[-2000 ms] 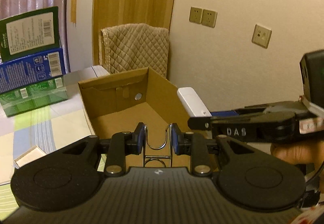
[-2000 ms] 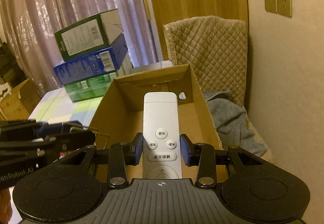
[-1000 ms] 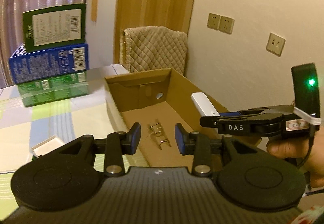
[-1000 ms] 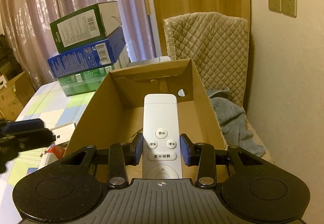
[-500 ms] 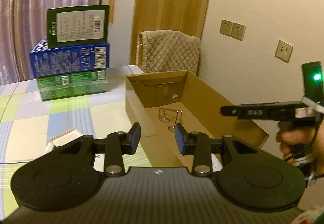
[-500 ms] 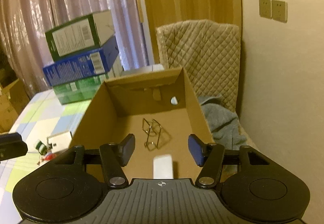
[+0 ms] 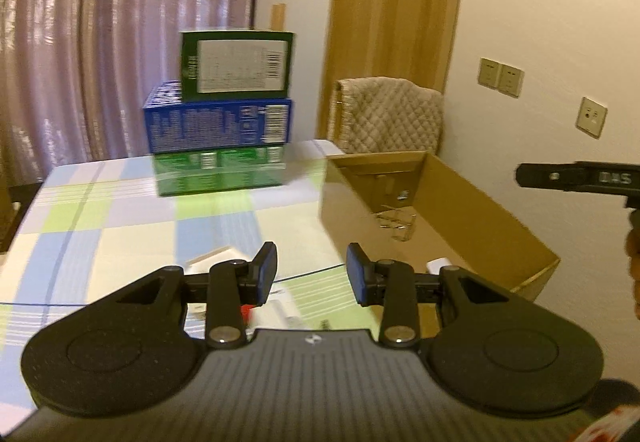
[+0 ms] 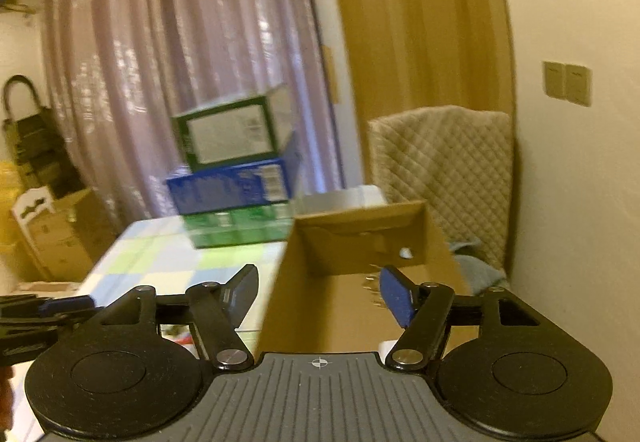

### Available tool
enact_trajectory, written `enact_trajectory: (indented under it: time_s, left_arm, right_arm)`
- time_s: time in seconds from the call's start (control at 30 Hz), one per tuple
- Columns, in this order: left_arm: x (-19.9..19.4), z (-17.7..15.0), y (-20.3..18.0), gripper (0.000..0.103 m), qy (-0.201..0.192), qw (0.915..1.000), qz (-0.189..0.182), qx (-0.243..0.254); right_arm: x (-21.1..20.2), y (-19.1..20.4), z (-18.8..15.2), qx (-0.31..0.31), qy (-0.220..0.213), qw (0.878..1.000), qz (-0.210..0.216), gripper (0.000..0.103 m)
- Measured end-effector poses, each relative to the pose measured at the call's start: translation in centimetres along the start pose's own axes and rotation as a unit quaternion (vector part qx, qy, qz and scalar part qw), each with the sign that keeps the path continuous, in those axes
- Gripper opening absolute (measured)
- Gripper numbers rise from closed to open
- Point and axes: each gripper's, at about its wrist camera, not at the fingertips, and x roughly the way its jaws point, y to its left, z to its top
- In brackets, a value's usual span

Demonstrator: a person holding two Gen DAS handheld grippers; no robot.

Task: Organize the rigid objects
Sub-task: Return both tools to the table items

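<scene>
A table (image 7: 100, 210) under a checked cloth of pale green, blue and white squares fills the near scene, with pleated pinkish curtains (image 7: 100, 42) behind it and a wooden door panel (image 7: 392, 2) to their right. At the far left in the right wrist view stand brown boxes (image 8: 60, 238), blurred by motion.

On the far side of the table three printed cartons (image 7: 220, 134) are stacked: green at the bottom, blue in the middle, dark green with a white label on top. Their print is too soft to read.

Near the left gripper (image 7: 311, 274) lie small pale items (image 7: 276, 306) on the cloth, mostly hidden behind its fingers; what they are cannot be told. Its jaws stand a little apart with nothing between the blue pads.

To the right sits an open cardboard box (image 7: 480, 218), long and plain brown, with a small hole in its far end wall. Inside, a bent wire clip (image 7: 396, 222) lies on the floor toward the far end, and the white remote (image 7: 438, 263) shows only as a corner at the near end, cut off by the gripper.

The right gripper (image 8: 318, 292) hangs above the box's near end, its jaws having just been opening, wide and empty.

A quilted beige cover (image 7: 388, 114) drapes a chair beyond the box. Wall sockets (image 7: 502, 76) sit on the cream wall.
</scene>
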Motion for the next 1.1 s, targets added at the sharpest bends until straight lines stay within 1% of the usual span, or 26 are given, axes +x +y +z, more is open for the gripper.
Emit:
enact_trajectory:
  time_s: [0.13, 0.3, 0.4, 0.53, 0.67, 0.83, 0.97, 1.07, 1.1]
  left_arm:
    - [-2.0, -0.7, 2.5, 0.034, -0.001, 0.9997, 0.024, -0.009]
    - [-3.9, -2.1, 5.4, 0.036, 0.002, 0.9984, 0.053, -0.022]
    - [-4.4, -3.2, 6.9, 0.036, 0.009, 0.9973, 0.065, -0.033]
    - [-4.5, -5.0, 8.5, 0.038, 0.019, 0.996, 0.078, -0.038]
    - [-3.8, -6.5, 9.7, 0.04, 0.033, 0.9951, 0.083, -0.042]
    - [-2.2, -8.0, 11.1, 0.044, 0.046, 0.9947, 0.083, -0.042]
    - [-0.2, -8.8, 12.0, 0.049, 0.061, 0.9941, 0.078, -0.045]
    - [1.0, -9.3, 12.4, 0.051, 0.067, 0.9943, 0.071, -0.044]
    - [1.4, -9.3, 12.5, 0.054, 0.068, 0.9944, 0.068, -0.043]
  right_arm:
    - [-0.6, 2.8, -1.0, -0.008, 0.002, 1.0, 0.024, 0.067]
    - [-0.7, 5.8, -3.2, -0.014, 0.018, 0.999, 0.043, 0.069]
    - [0.0, 7.2, -5.1, -0.014, 0.035, 0.998, 0.052, 0.07]
    - [1.5, 9.2, -8.1, -0.035, 0.067, 0.996, 0.05, 0.071]
    - [3.6, 10.8, -10.8, -0.062, 0.099, 0.992, 0.054, 0.071]
    - [6.5, 12.1, -13.6, -0.084, 0.119, 0.988, 0.048, 0.071]
    - [9.0, 12.7, -15.0, -0.096, 0.129, 0.986, 0.042, 0.071]
    - [10.8, 12.7, -15.8, -0.091, 0.137, 0.986, 0.033, 0.071]
    - [11.4, 12.4, -16.0, -0.087, 0.138, 0.986, 0.029, 0.071]
